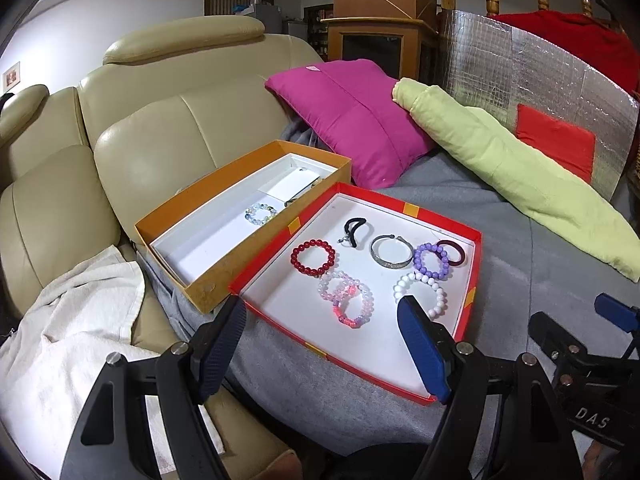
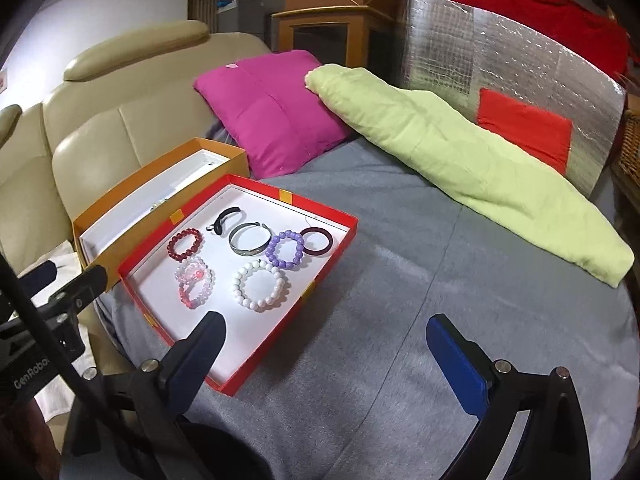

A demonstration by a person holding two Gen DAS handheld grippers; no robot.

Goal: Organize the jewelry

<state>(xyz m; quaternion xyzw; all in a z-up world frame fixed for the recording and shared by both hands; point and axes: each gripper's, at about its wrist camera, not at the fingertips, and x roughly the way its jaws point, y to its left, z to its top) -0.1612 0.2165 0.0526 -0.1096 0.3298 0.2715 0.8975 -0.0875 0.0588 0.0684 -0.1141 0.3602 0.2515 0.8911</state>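
On the left, the orange box (image 1: 208,280) is sitting against the sofa, holding one pale beaded bracelet (image 1: 261,213). Beside it, touching, the red tray (image 1: 440,220) is carrying the other bracelets — red beads (image 1: 313,258), pink ones (image 1: 346,298), a silver bangle (image 1: 391,257), white beads (image 2: 261,286). The left gripper (image 1: 324,350) and right gripper (image 2: 326,354) are both hovering wide apart, holding nothing. The pink bracelets are overlapping — a pinch there risks lifting two, and smooth beads may be slipping from flat pads.
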